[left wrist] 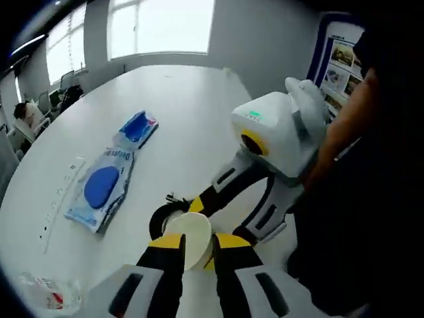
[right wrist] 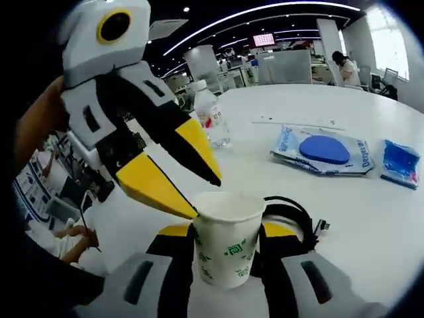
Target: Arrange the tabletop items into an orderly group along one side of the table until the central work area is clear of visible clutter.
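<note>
A white paper cup (right wrist: 226,240) with green print stands between the jaws of my right gripper (right wrist: 225,232), which is shut on its sides just above the white table (right wrist: 371,225). My left gripper (right wrist: 205,197) comes in from the left, open, its yellow tips at the cup's near rim. In the left gripper view the cup (left wrist: 191,240) shows between the spread jaws of my left gripper (left wrist: 199,244), and my right gripper (left wrist: 215,222) reaches in from the right around it.
A coiled black cable (right wrist: 295,211) lies right behind the cup. Two blue packets (right wrist: 324,152) (right wrist: 400,162) lie farther out. A clear plastic bottle (right wrist: 212,116) stands nearby. A flat white strip (left wrist: 59,192) lies beside the packets. A person's arm (left wrist: 344,126) is at the right.
</note>
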